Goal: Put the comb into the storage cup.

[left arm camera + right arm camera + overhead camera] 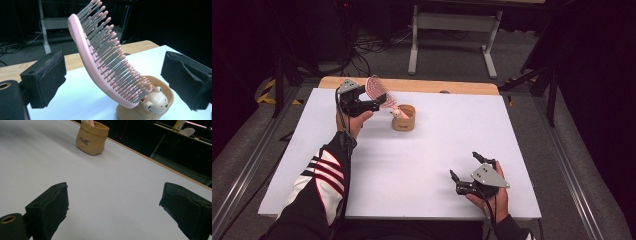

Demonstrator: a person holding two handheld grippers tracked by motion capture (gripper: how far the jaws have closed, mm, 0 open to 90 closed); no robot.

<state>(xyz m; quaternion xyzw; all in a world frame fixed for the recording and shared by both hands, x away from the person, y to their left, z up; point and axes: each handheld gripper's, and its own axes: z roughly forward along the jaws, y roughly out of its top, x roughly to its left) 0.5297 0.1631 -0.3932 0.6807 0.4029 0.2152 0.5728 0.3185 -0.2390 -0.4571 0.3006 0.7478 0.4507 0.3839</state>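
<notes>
**Standing brush in a small pot, both tools spread wide**

Leaning out of a small round tan pot (404, 118) is one pink paddle hairbrush with pink-tipped grey bristles (378, 90), its handle end down inside and its head tilted up toward ten o'clock. A little wooden bear figure (156, 100) sits at the pot's rim, touching the brush's lower end. That pot is the single container on the white worktop (427, 150), standing toward eleven o'clock of the sheet's middle.

Beside the brush, on the nine o'clock side, the left tool (374, 105) is held up with its jaws apart; in the left gripper view the brush rises between the two black pads, touching neither. The right tool (464, 167) rests near five o'clock of the worktop, well apart from the pot, jaws spread over bare white surface.

Beyond the far wooden edge, cables and a white metal frame (452, 30) occupy the grey floor.
</notes>
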